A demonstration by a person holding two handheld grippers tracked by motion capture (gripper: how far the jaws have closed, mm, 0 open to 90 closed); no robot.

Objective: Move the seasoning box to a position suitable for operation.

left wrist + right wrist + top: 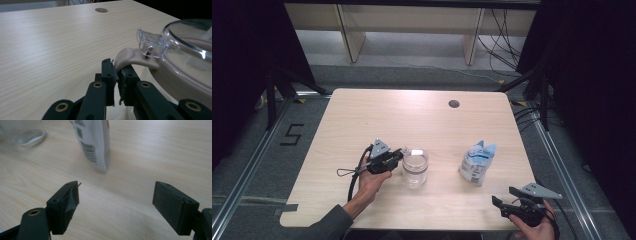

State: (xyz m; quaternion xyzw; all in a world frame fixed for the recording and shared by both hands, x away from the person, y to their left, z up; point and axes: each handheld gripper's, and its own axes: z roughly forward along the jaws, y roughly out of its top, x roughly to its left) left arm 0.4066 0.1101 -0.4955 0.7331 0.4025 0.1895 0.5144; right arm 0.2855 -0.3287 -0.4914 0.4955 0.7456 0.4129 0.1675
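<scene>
Clear glass jar (415, 169) with a clear hinged plastic lid stands upright on the light wood table (377, 115), in the near half, a bit left of centre and well in from the near edge. Left gripper (399, 158), black, two-jaw, grey three-cornered plate on top, held level in the person's left hand (371, 181), tip right at the jar's left side near the rim. In the left gripper view its jaws are nearly together and pinch the beige rubbery tab (127, 57) that sticks out from the jar's seal under the lid (190, 37); the tab is clamped between the pads, the clear lid latch (150, 43) sits just above it. Cable loops off the gripper's back toward the left edge of the table. White and blue printed pouch (478, 161) stands upright to the right of the jar, apart from it, closer to the right edge. Right gripper (503, 199) is at the near right corner, held in the right hand (537, 227), jaws spread wide with nothing between them; in the right gripper view the pouch (93, 142) is ahead of the jaws, the jar base (23, 131) farther off. Round cable hole (454, 104) sits near the far edge.
</scene>
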